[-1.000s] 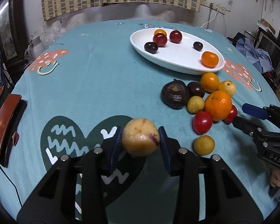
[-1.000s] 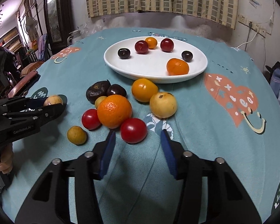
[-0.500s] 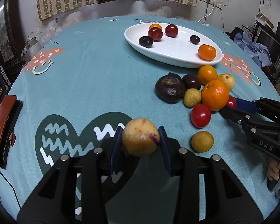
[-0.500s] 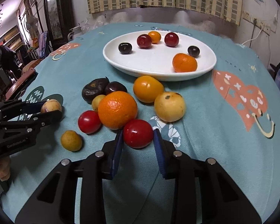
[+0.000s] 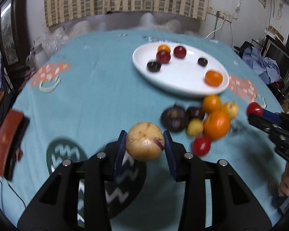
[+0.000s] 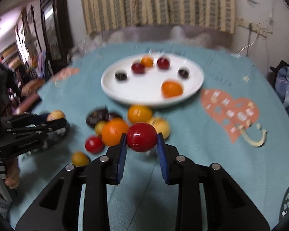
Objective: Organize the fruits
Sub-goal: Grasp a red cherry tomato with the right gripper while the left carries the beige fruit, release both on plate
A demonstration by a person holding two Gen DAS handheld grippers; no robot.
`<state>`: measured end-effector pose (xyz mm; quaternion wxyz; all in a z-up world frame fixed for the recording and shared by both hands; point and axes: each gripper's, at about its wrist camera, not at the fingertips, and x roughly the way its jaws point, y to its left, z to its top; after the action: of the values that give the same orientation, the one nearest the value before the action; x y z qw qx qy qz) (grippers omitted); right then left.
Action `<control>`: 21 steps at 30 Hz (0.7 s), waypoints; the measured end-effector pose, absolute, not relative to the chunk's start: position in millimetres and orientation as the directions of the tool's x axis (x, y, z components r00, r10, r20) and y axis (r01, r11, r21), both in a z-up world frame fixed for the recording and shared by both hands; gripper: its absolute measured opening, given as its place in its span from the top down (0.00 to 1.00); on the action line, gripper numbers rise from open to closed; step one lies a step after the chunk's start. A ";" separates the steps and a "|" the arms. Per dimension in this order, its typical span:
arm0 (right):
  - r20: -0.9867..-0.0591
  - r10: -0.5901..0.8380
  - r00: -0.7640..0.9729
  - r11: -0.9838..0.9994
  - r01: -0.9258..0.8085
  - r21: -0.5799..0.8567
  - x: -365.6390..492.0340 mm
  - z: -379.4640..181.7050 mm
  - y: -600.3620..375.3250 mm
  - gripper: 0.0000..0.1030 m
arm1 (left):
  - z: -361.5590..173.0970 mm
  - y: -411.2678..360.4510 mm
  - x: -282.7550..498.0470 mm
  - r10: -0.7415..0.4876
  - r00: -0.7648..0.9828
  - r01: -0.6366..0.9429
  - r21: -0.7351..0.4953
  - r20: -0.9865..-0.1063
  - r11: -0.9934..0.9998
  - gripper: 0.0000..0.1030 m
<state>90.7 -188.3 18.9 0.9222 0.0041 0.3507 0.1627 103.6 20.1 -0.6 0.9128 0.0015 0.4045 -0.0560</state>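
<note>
Over at the far side of the teal tablecloth (image 5: 98,88) the white oval plate (image 6: 125,94) is already carrying six fruits: two red ones, two dark ones, a small orange one at the back and a bigger orange fruit (image 6: 171,89) near the front rim. So the sorting is looking partly done, not close to finished imo.

Both tongs are busy right now. The left gripper (image 5: 144,144) is clamped on a tan, speckled round fruit (image 5: 145,141), holding it up off the cloth on the near side. The right gripper (image 6: 141,142) has just been closing and its pads are now pressing on a shiny red fruit (image 6: 142,139), which looks lifted clear of the table.

What's still sitting loose, just in front of the plate's near rim: a big orange (image 6: 115,132), a smaller orange fruit (image 6: 139,114), a yellow pear-ish one (image 6: 160,127), a wrinkled dark fruit (image 5: 174,117) with a smaller dark one beside it, a little yellow one (image 5: 195,127), another red fruit (image 6: 94,144), and a small yellow one (image 6: 80,158) off on its own nearer the camera.

So I'm guessing two are heading to the plate and roughly eight are still waiting. Frames are pretty blurry, so I can't name the exact fruit types.
</note>
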 end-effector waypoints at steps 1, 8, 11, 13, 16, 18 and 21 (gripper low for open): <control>-0.633 0.299 0.714 0.949 -0.290 0.121 94.2 28.1 -191.7 0.70 | 5.7 15.4 110.8 -0.104 0.671 0.110 -0.041 -0.734 0.993 0.62; -0.634 0.253 0.730 0.967 -0.218 0.135 164.7 46.5 -200.0 0.70 | 22.9 -29.8 169.3 -0.151 0.683 0.158 -0.057 -0.714 0.986 0.62; -0.635 0.242 0.734 0.970 -0.172 0.171 195.4 35.5 -202.3 0.70 | 12.9 -44.3 192.0 -0.130 0.678 0.152 -0.035 -0.723 0.988 0.61; -0.628 0.244 0.739 0.968 -0.152 0.198 211.7 29.7 -204.3 0.70 | 7.4 -48.9 202.9 -0.135 0.670 0.158 -0.036 -0.730 0.987 0.61; -0.629 0.281 0.725 0.957 -0.167 0.236 230.6 23.1 -202.5 0.69 | 2.9 -47.9 213.1 -0.123 0.680 0.142 -0.034 -0.723 0.989 0.52; -0.634 0.303 0.712 0.948 -0.158 0.275 238.3 18.8 -204.4 0.68 | 4.1 -45.5 213.4 -0.122 0.690 0.139 -0.035 -0.713 0.990 0.35; -0.607 0.322 0.727 0.937 -0.154 0.313 234.6 19.2 -210.6 0.39 | 8.8 -38.6 210.7 -0.133 0.697 0.142 -0.047 -0.704 0.989 0.35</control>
<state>234.6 -210.6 19.2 0.9213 0.1211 0.3463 0.1293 210.7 -38.6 8.8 0.9212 0.0056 0.3817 -0.0747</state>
